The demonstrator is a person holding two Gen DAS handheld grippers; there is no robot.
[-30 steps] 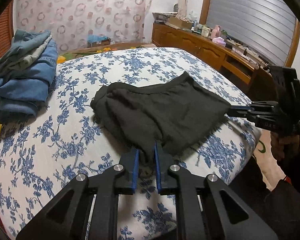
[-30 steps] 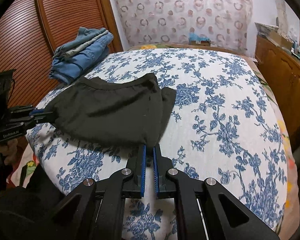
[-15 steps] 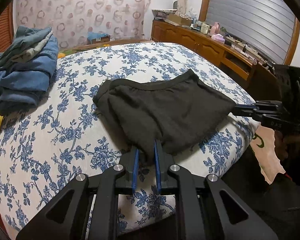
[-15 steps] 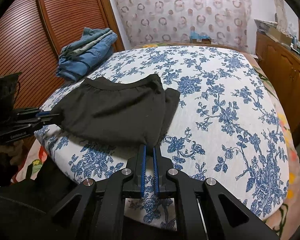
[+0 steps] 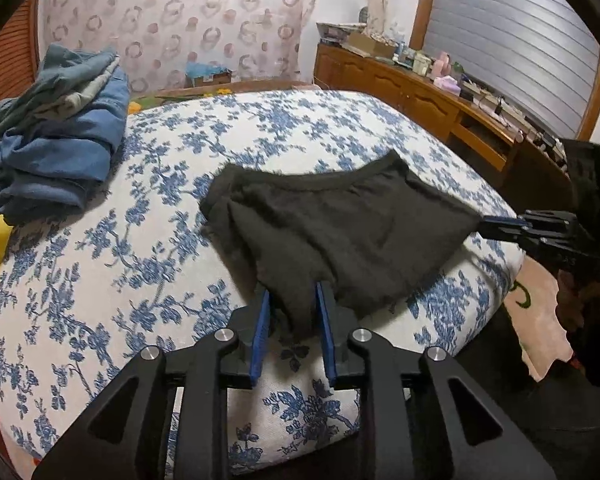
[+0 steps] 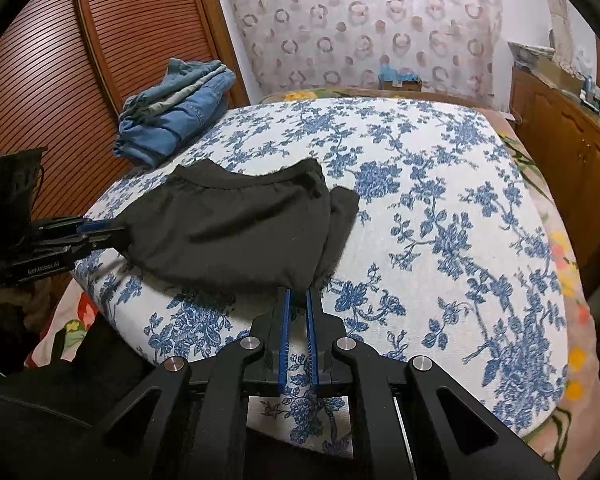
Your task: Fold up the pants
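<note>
Since the black pants (image 5: 340, 232) are already doubled over, they lie as a compact bundle on the near part of the bed (image 5: 100, 280), waistband toward the far side. One near corner sits between the left tongs (image 5: 292, 312), whose jaws have just been opening; cloth is between them, but the pads no longer appear to press on it. The other near corner is pinched by the right tongs (image 6: 297, 308), nearly closed on the hem. Both corners seem to have been held so the fold is laid flat. A stack of jeans (image 5: 56, 128) is kept well apart, apparently finished.
</note>
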